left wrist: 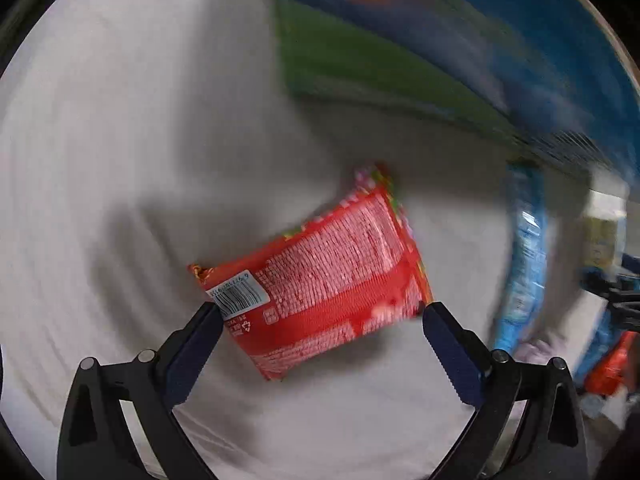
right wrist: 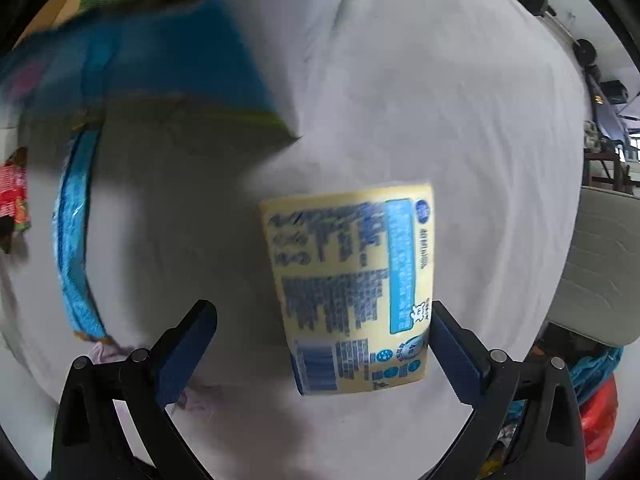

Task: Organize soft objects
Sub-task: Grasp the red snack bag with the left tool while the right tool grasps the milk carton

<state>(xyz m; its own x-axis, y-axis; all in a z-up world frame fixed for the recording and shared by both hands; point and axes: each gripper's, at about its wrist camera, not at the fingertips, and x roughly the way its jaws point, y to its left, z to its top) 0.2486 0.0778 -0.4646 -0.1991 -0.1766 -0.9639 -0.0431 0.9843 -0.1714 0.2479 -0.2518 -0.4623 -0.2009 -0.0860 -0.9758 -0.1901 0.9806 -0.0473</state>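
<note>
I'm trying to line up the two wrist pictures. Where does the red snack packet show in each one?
Left wrist view: the red snack packet lies centre frame on the white sheet, between the open fingers of the left claw.
Right wrist view: only a red sliver of it at the far left edge.
Shared landmark: the blue packet, right of the red one in the left view, left of centre in the right view.
</note>
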